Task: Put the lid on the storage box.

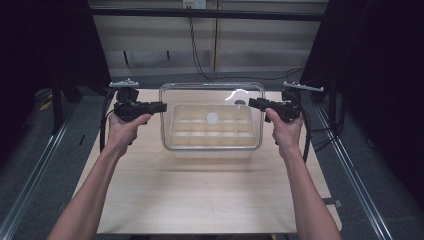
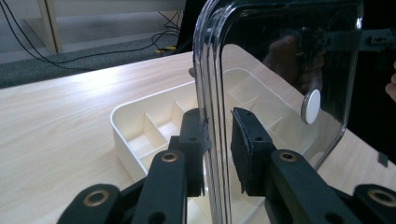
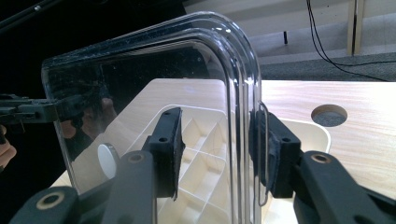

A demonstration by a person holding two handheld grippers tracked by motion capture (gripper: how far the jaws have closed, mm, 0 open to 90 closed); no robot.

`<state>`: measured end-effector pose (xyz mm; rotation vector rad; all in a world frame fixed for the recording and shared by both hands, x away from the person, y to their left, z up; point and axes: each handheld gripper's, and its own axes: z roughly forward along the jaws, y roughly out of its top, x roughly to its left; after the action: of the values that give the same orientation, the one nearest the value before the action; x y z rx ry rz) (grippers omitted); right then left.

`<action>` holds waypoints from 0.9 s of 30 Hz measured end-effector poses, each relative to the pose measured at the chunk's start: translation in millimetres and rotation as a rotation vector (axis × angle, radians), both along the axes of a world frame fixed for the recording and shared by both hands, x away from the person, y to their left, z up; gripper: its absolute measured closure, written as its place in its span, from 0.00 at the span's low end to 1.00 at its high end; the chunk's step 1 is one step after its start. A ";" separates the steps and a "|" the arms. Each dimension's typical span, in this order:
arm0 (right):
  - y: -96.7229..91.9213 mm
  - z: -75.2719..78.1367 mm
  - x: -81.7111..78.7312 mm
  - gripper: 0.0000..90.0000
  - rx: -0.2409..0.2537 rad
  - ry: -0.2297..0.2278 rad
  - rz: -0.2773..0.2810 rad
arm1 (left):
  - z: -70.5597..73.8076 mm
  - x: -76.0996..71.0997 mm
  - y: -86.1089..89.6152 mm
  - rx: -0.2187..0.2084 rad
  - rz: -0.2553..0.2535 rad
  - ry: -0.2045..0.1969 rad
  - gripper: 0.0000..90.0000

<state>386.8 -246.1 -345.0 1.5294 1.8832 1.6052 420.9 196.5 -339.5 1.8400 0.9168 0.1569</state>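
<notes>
A clear plastic lid (image 1: 212, 86) with a white round knob (image 1: 212, 118) hangs level just above a white compartment tray (image 1: 212, 153) on the wooden table. My left gripper (image 1: 162, 106) is shut on the lid's left edge, and my right gripper (image 1: 251, 103) is shut on its right edge. In the left gripper view the jaws (image 2: 217, 140) clamp the lid's rim (image 2: 212, 70), with the tray (image 2: 140, 126) below. In the right gripper view the jaws (image 3: 215, 149) straddle the rim (image 3: 243, 93); the outer pad presses on it and the tray (image 3: 201, 135) shows through.
The light wooden table (image 1: 200, 195) has a round hole (image 3: 329, 115) near its far edge, beside the tray. Metal rails (image 1: 45, 155) run along both sides of the table. Cables (image 1: 200, 60) lie on the floor behind, and dark curtains flank the space.
</notes>
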 end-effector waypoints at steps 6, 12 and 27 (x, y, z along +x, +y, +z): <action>0.6 3.7 7.0 0.62 -0.003 0.005 -0.001 | 5.2 7.4 -0.5 0.014 0.005 -0.005 0.83; 1.5 -3.1 16.0 0.62 0.000 0.027 -0.001 | -2.0 15.3 -1.0 0.027 0.019 0.010 0.83; 0.6 -23.6 34.2 0.61 -0.017 0.081 0.001 | -19.6 28.6 -4.2 0.019 0.034 0.031 0.81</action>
<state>421.0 -245.5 -368.6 1.6095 1.9349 1.5452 449.5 192.3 -359.1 1.8494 0.9712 0.1593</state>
